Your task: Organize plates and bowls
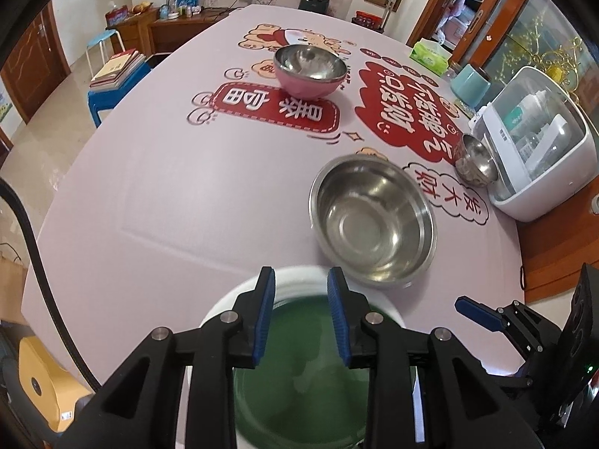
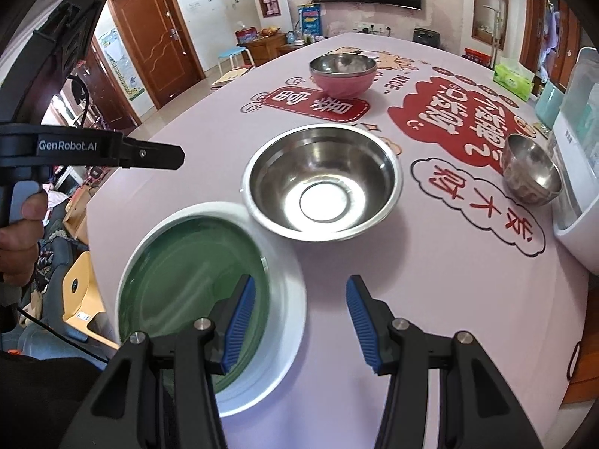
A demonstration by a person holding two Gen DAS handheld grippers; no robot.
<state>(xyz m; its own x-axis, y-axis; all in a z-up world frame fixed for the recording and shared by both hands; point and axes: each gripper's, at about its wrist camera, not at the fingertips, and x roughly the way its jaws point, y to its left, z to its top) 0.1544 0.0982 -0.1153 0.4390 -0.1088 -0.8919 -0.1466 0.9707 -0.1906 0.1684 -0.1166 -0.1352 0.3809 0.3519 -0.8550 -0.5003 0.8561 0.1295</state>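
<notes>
table: pale pink tablecloth (image 2: 430, 299) with red and white cartoon print covered the table; all dishes sat on it
green plate: white-rimmed plate with green centre (image 2: 194, 292) lay at the near edge of the cloth, nearest the cameras; also in left wrist view (image 1: 299, 393), partly behind the left fingers
large steel bowl: wide steel bowl (image 2: 322, 183), upright and empty, just beyond the green plate; rims looked very close, cannot tell if touching; same bowl in left view (image 1: 374, 220)
pink bowl: pink outside, steel inside (image 2: 342, 73), upright, farther back near the cloth's centre, well apart from the large steel bowl; in left view (image 1: 309, 71)
small steel bowl: small steel bowl (image 2: 531, 176), upright, on the right side, just beside the white appliance; in left view (image 1: 475, 161)
white appliance: white box with clear lid (image 1: 543, 149) stood at the right edge of the table
tissue pack: green pack (image 2: 513, 76) at the far right of the table
left gripper: left gripper (image 1: 299, 280) hung over the far rim of the green plate, blue pads a narrow gap apart, nothing pinched between them, pads not seen pressing on the plate; its black body showed at the left of the right view (image 2: 112, 149)
left hand: a hand (image 2: 18, 232) gripped that tool's handle
right gripper: right gripper (image 2: 299, 288) hovered with jaws about half spread, left pad over the plate's green centre, right pad over bare cloth, holding nothing; one blue pad of it visible in left view (image 1: 471, 308)
</notes>
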